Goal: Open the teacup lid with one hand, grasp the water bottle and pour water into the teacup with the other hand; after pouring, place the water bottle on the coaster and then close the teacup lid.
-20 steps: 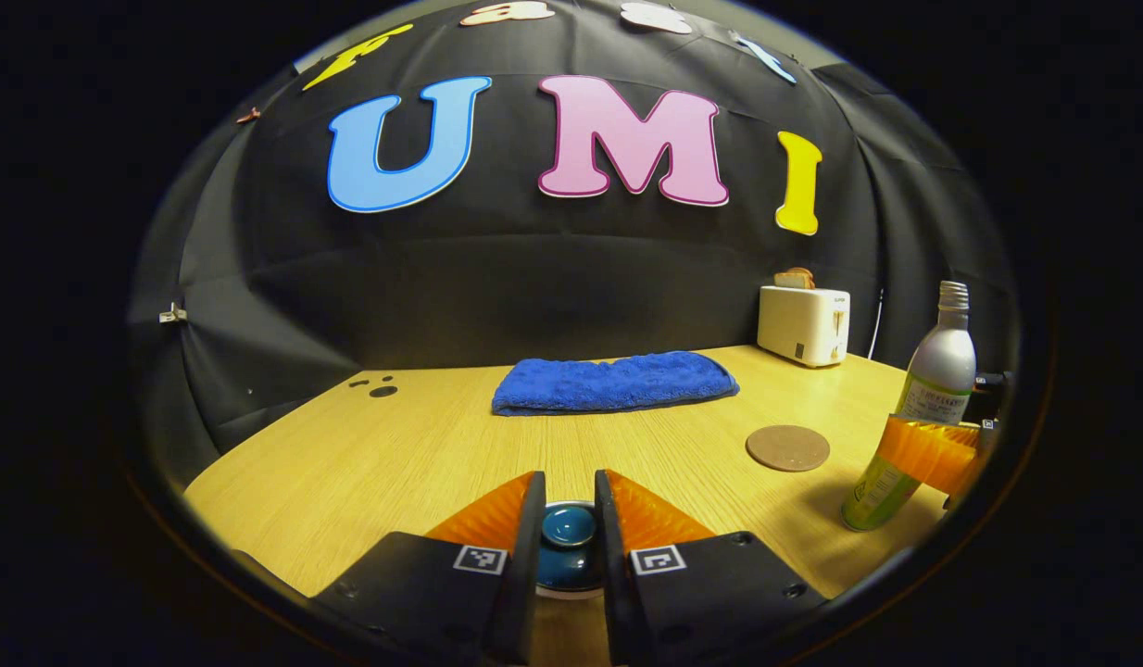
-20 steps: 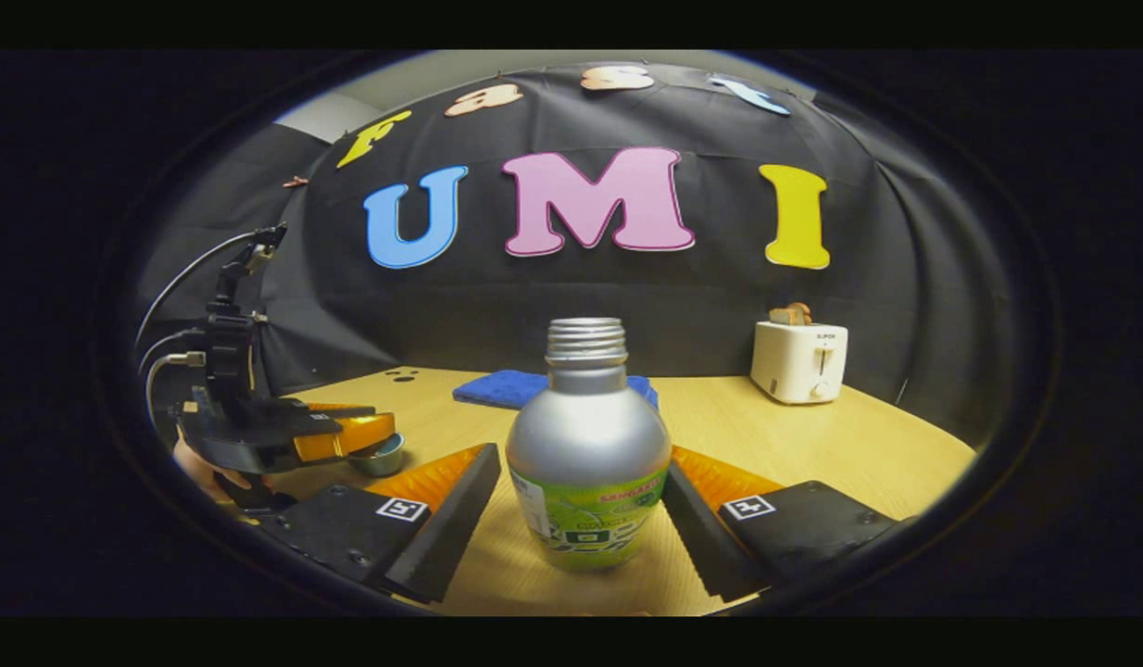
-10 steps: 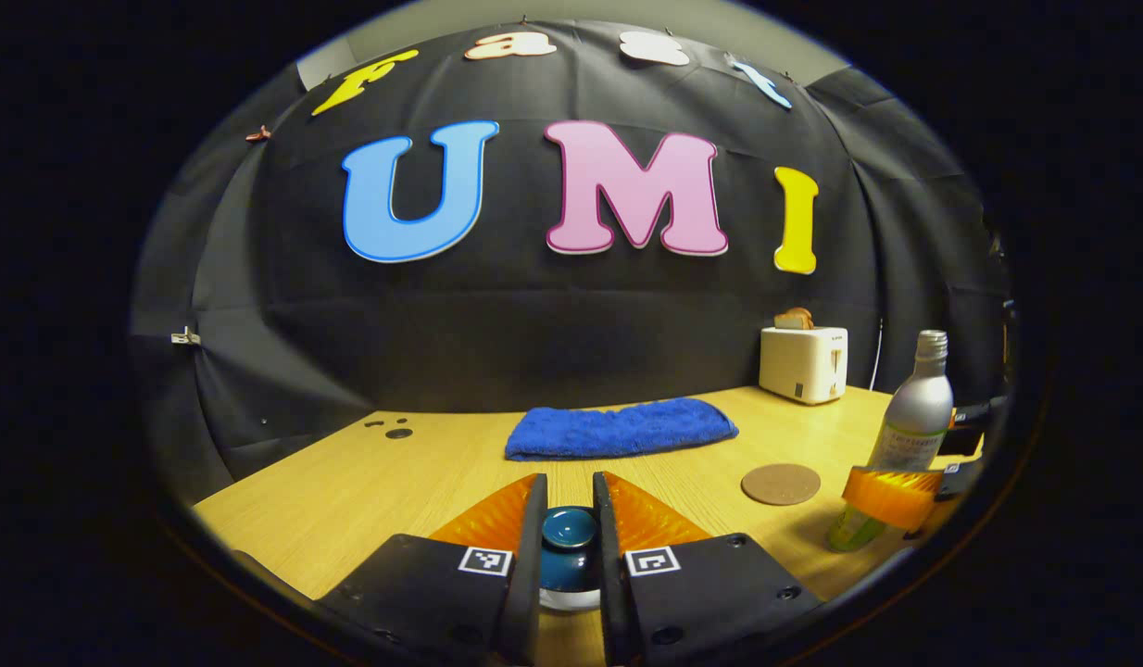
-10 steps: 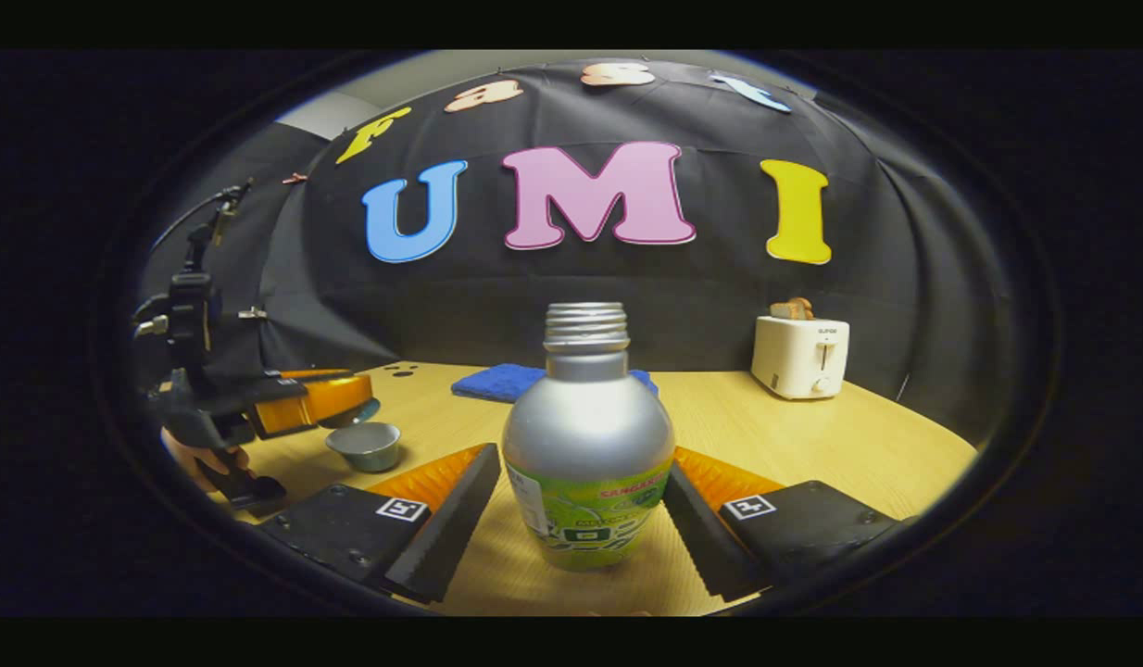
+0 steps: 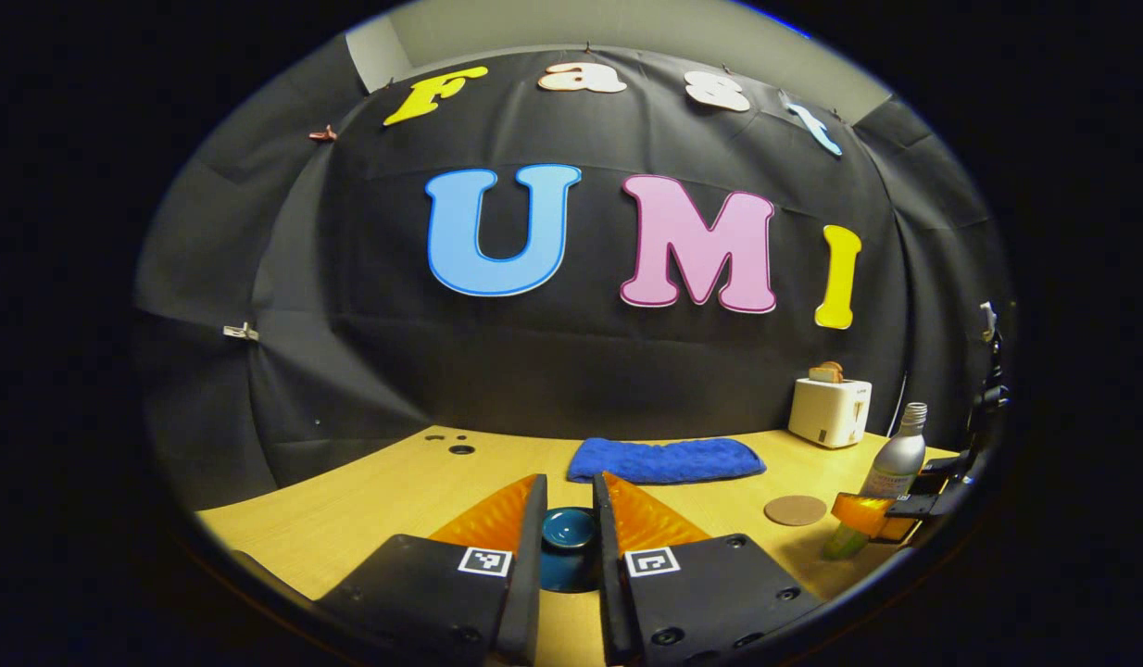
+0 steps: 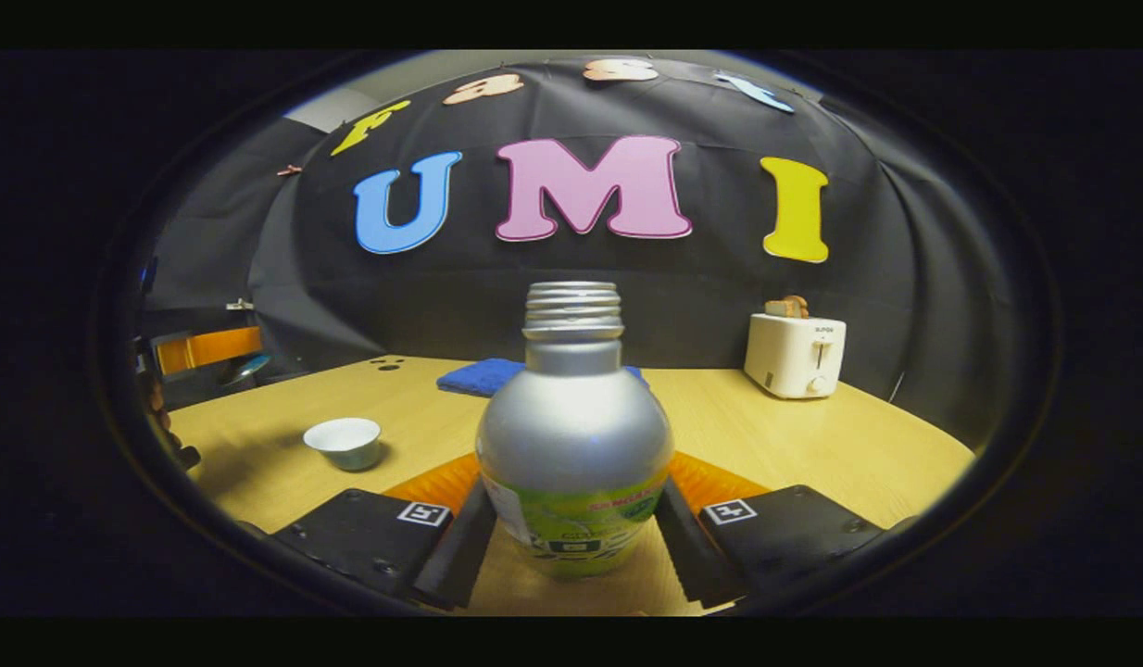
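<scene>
**Lid lifted clear, bottle clamped for the pour**

In the left gripper view, the teal teacup lid (image 5: 569, 530) is pinched by its round knob between the fingers of the left gripper (image 5: 569, 542), which is held above the wooden table (image 5: 368, 505). In the right gripper view, the teacup (image 6: 345, 442) is seen standing uncovered and upright on the table, well to the left of the bottle, its white inside exposed.

The silver water bottle (image 6: 571, 435) is gripped at its lower, labelled body by the right gripper (image 6: 571, 547), both fingers pressed against its sides. Its threaded neck is uncapped. The bottle appears to be thin metal with a smooth, rounded shoulder, so it is judged stiff but slippery; a hold low on the straight labelled section is the better choice. How much water it holds cannot be told. The lid and cup look glazed and breakable, and the small knob offers little surface, so a firm pinch is needed.

Open tabletop lies between bottle and cup. The round coaster (image 5: 795, 509) lies near the bottle, with the blue towel (image 5: 665, 459) and the toaster (image 6: 794, 354) set farther back. The table's near edge is close to the cup.
</scene>
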Demonstrator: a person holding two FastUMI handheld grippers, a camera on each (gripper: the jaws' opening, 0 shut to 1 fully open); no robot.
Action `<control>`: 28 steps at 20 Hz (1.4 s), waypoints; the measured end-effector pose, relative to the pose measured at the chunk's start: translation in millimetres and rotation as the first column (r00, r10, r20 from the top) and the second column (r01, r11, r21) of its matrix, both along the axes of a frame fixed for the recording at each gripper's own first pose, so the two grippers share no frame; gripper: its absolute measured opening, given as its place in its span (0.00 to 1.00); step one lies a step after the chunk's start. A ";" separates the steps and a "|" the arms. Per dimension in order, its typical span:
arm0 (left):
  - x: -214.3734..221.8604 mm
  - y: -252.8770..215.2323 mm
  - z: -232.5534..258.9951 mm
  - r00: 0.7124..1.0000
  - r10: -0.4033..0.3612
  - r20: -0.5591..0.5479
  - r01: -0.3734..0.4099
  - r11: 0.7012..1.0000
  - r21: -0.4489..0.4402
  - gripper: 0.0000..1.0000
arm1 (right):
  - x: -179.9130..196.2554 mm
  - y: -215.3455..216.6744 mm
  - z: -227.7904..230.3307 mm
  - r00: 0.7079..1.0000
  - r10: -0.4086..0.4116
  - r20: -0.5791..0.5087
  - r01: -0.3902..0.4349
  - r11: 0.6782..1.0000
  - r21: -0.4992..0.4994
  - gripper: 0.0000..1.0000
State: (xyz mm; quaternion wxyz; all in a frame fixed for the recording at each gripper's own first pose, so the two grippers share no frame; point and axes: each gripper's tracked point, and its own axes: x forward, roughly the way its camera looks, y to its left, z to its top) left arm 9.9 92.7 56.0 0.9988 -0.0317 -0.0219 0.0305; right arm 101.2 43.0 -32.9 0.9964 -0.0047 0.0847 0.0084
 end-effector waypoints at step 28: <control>-45.8 52.3 -21.4 0.999 -0.007 -0.037 0.006 1.000 -0.030 0.30 | 82.4 63.6 25.9 0.969 0.232 -0.086 -0.211 0.595 -0.776 0.81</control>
